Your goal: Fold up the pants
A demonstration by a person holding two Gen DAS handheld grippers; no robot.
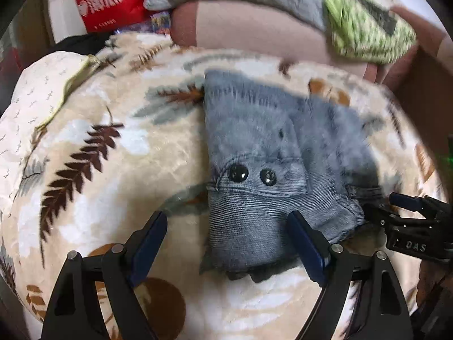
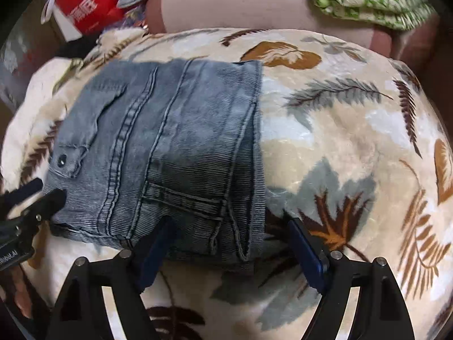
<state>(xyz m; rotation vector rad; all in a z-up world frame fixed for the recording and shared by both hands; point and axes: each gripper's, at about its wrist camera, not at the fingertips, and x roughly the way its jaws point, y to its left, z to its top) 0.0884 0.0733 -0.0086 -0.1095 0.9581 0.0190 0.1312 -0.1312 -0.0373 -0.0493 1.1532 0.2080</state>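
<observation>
My left gripper (image 1: 226,243) stood wide open over the near edge of the folded pants (image 1: 269,155), holding nothing. My right gripper (image 2: 229,243) was also wide, empty. The pants lay on the leaf-pattern blanket (image 2: 354,147). The denim looked thick, soft, fairly heavy; I would grip the layered near edge.

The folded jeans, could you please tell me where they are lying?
The folded jeans lie on the leaf-print blanket, centre of the left wrist view, left of centre in the right.
</observation>
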